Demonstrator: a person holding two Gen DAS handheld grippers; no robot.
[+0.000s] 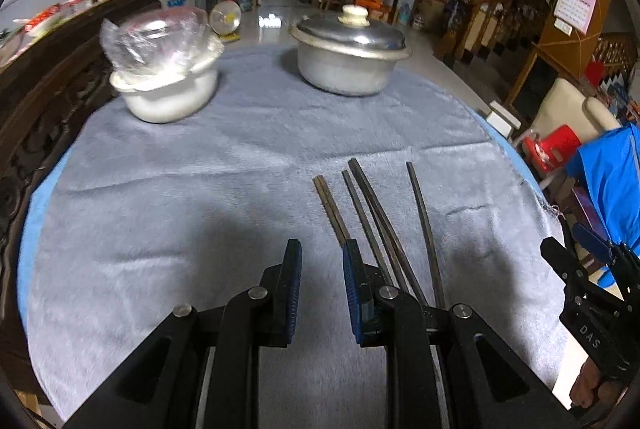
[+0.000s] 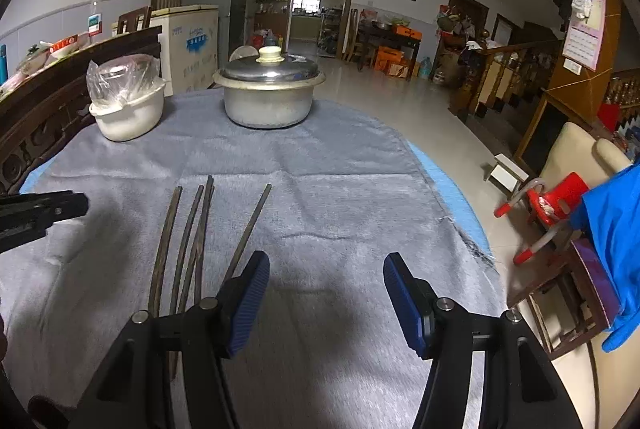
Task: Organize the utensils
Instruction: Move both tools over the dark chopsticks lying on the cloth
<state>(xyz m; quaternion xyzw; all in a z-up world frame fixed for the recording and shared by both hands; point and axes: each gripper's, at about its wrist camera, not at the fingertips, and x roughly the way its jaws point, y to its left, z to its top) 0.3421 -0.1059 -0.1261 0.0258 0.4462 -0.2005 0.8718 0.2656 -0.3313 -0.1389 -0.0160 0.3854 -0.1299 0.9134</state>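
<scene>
Several dark wooden chopsticks [image 1: 376, 217] lie roughly side by side on the grey cloth, pointing away from me. In the right wrist view the chopsticks [image 2: 192, 237] lie left of centre. My left gripper [image 1: 322, 249] hovers low over the cloth just left of them, jaws a little apart and empty; its right finger covers the near end of the leftmost pair. My right gripper [image 2: 326, 263] is wide open and empty, to the right of the chopsticks; its left finger overlaps the rightmost one. The right gripper also shows at the left wrist view's right edge [image 1: 576, 269].
A grey cloth [image 1: 200, 189] covers the round table with blue edge [image 2: 452, 185]. A white pot with a plastic bag [image 1: 164, 69] stands far left, a lidded metal pot [image 1: 348, 53] far centre. A dark carved wooden rail [image 1: 48, 77] runs along the left. A red chair [image 2: 548, 205] stands right.
</scene>
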